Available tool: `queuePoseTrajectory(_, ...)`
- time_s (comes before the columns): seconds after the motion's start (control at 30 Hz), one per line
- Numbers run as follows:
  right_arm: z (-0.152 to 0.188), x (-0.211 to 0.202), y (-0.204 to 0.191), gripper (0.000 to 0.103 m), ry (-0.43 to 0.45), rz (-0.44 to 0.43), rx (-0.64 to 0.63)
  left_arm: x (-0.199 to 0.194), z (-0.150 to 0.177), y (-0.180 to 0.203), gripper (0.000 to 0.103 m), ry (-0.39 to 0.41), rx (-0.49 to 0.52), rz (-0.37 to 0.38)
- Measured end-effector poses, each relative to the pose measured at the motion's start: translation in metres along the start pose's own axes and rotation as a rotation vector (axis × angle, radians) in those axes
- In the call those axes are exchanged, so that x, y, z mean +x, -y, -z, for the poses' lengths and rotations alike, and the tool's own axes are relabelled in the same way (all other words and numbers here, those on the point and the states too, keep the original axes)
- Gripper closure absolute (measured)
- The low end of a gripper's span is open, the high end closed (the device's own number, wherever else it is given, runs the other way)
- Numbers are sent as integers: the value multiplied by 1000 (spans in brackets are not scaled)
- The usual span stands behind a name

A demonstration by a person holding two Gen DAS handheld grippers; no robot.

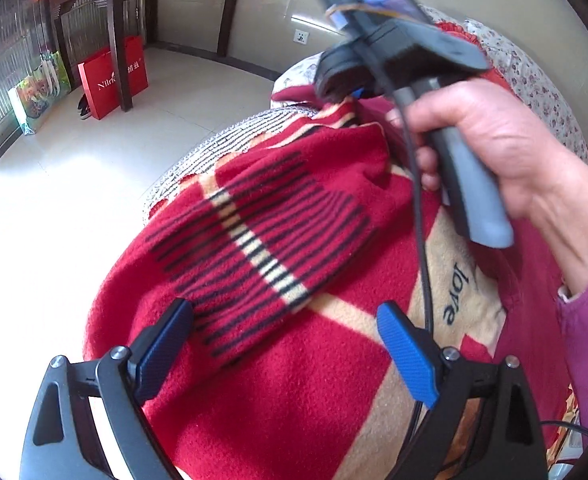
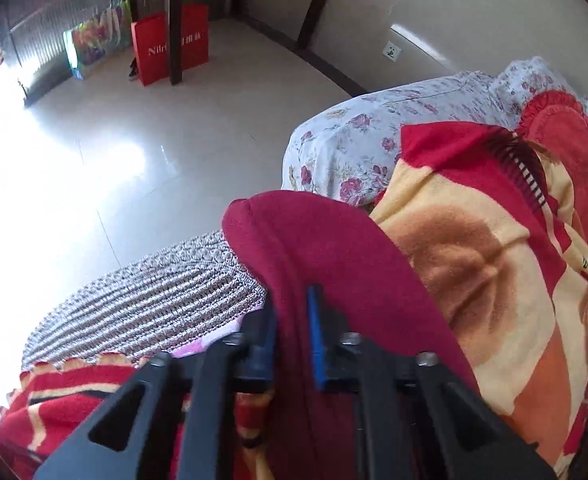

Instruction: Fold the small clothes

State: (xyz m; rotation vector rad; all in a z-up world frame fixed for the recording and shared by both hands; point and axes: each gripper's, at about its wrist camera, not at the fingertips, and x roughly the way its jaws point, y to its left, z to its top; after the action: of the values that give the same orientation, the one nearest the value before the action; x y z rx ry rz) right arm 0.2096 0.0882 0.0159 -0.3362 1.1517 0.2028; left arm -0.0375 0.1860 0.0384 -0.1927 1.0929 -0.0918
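Observation:
A dark red garment [image 2: 326, 248] lies on a red and cream fleece blanket [image 1: 294, 380]. In the right wrist view my right gripper [image 2: 294, 320] is shut on a fold of this garment, with cloth pinched between the blue pads. In the left wrist view my left gripper [image 1: 285, 332] is open and empty, hovering above the blanket's black-striped part [image 1: 261, 240]. The right gripper [image 1: 346, 92] shows there too, held in a hand, its tips at the far edge of the cloth where a strip of the dark red garment [image 1: 294, 94] peeks out.
A grey knitted cover [image 2: 153, 292] and a floral cushion [image 2: 374, 136] edge the sofa. A red round pillow [image 2: 566, 140] lies behind. On the tiled floor stand a red bag [image 1: 113, 76], a colourful bag [image 1: 37, 92] and a dark table's legs [image 1: 117, 40]. A black cable [image 1: 422, 240] hangs down.

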Motion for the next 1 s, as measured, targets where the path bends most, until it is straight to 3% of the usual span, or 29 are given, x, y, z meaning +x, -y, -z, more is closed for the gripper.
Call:
queuePoseTrajectory(0.13,13,-72,43,103,189,-188,162,-13,4,7,7,22,-4,4)
queuePoseTrajectory(0.27,73,-172,117,103,378,-322,350,-34,6,25,7,72,16,22)
queuePoseTrajectory(0.37,137,-232,174,103,472,-293,446,-49,13,50,7,106,60,27)
queuePoseTrajectory(0.43,190,-260,207,103,508,-208,506,-56,18,70,7,115,87,48)
queuePoseTrajectory(0.53,279,-278,250,103,503,-81,618,-60,26,99,7,111,141,65)
queuePoseTrajectory(0.63,371,-261,285,103,421,-11,786,-57,36,131,7,104,204,76)
queuePoseTrajectory(0.67,401,-240,297,103,355,26,842,-55,39,141,7,100,225,78)
queuePoseTrajectory(0.73,443,-205,313,103,231,20,919,-48,44,160,7,79,268,85)
queuePoseTrajectory(0.77,469,-186,321,103,176,-38,978,-45,48,170,7,69,289,92)
queuePoseTrajectory(0.87,516,-183,324,89,179,-62,1077,-37,59,197,7,50,362,82)
queuePoseTrajectory(1.0,531,-218,321,86,225,21,1063,-22,69,216,7,33,427,34)
